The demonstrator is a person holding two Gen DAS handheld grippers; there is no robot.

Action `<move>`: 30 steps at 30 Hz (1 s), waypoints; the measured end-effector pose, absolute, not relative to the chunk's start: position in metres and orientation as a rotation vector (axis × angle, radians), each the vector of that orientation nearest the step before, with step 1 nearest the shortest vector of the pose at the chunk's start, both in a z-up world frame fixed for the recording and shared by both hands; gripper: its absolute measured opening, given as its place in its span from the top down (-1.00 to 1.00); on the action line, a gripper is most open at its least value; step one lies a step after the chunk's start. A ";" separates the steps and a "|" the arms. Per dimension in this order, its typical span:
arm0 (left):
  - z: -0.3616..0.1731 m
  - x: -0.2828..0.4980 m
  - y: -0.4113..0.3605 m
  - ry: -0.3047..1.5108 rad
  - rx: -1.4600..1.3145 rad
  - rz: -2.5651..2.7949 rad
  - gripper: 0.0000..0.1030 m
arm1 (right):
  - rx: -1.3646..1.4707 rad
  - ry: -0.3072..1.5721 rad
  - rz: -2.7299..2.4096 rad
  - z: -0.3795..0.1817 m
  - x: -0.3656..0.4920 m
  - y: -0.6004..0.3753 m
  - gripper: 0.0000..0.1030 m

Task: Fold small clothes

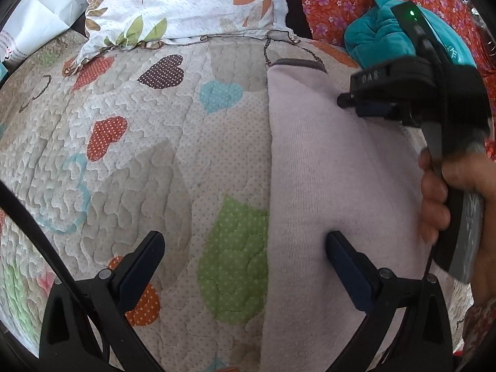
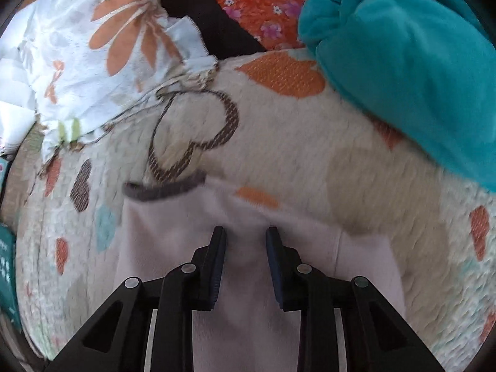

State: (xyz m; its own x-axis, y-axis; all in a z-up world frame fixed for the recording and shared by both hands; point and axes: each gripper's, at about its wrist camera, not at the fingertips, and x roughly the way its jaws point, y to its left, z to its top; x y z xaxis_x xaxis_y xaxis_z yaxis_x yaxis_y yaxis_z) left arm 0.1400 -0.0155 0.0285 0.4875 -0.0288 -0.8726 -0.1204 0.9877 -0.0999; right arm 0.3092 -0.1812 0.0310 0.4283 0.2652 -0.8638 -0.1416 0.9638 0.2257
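Note:
A pale lilac garment (image 1: 334, 192) with a dark grey cuff (image 1: 294, 63) lies flat on a quilt with heart patches (image 1: 139, 155). My left gripper (image 1: 245, 245) is open wide over the garment's left edge, one finger over the quilt and one over the cloth. My right gripper (image 1: 356, 100) shows at the garment's right side, held by a hand. In the right wrist view the right gripper (image 2: 245, 235) is partly open just above the lilac garment (image 2: 173, 241), holding nothing; the grey cuff (image 2: 164, 187) lies ahead.
A teal fleece garment (image 2: 412, 68) is heaped at the far right on the quilt (image 2: 310, 155). A floral white pillow (image 1: 173, 3) lies at the back, an orange flowered cloth (image 1: 338, 3) behind it. White paper bags (image 1: 40, 15) stand at the far left.

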 end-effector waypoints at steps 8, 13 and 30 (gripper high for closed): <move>0.029 0.138 -0.016 1.054 -0.159 0.062 -1.00 | 0.147 1.058 0.306 0.077 0.275 -0.203 0.43; 0.028 0.138 -0.015 1.059 -0.179 0.062 -1.00 | 0.073 1.135 0.500 0.078 0.224 -0.190 0.43; 0.029 0.138 -0.014 1.057 -0.182 0.058 -1.00 | 0.006 1.101 0.336 0.041 0.313 -0.131 0.39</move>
